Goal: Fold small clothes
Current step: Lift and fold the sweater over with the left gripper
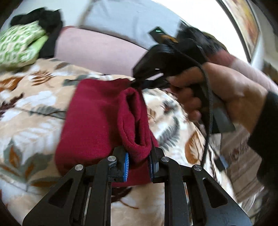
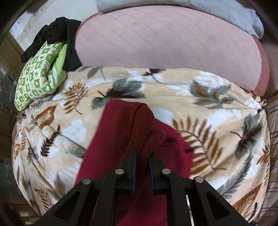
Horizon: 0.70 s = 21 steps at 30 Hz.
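A dark red knitted garment [image 1: 93, 121] lies on the floral blanket [image 1: 31, 111], with its right edge lifted into a fold. My left gripper [image 1: 139, 161] is shut on the near end of that lifted fold. My right gripper [image 1: 139, 84], held in a hand, pinches the far end of the same fold. In the right wrist view the right gripper [image 2: 142, 158] is shut on the raised red garment [image 2: 121, 132], which hangs down to the blanket [image 2: 208, 107].
A green patterned pillow [image 2: 40, 78] with a black cloth [image 2: 60, 36] over it sits at the far left. A pink cushion [image 2: 165, 40] and a grey pillow [image 2: 225, 10] lie behind the blanket. A striped sheet [image 2: 272, 121] lies at the right edge.
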### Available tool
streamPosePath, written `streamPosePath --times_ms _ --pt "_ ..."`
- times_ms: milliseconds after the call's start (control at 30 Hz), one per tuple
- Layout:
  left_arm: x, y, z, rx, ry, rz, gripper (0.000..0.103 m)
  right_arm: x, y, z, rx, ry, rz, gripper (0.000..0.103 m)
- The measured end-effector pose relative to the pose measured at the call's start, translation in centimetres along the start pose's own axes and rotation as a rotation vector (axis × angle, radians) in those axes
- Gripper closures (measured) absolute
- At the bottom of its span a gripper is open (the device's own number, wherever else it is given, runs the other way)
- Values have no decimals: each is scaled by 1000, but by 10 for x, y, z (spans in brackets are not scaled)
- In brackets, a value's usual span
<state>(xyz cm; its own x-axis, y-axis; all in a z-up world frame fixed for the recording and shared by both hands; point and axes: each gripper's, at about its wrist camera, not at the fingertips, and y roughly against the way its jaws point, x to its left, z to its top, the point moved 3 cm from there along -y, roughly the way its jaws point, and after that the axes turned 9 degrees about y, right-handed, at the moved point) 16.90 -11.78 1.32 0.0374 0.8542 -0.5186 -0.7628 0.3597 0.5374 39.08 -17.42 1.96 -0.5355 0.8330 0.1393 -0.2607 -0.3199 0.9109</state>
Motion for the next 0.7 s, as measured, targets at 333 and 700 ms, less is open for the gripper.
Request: streamPosePath --times_ms 333,700 --pt "-13 -47 -41 432 114 -213 64 -71 -25 -60 -87 -172 -4 75" --pt "59 28 44 14 353 -89 64 -6 79 -97 -365 73 -21 73"
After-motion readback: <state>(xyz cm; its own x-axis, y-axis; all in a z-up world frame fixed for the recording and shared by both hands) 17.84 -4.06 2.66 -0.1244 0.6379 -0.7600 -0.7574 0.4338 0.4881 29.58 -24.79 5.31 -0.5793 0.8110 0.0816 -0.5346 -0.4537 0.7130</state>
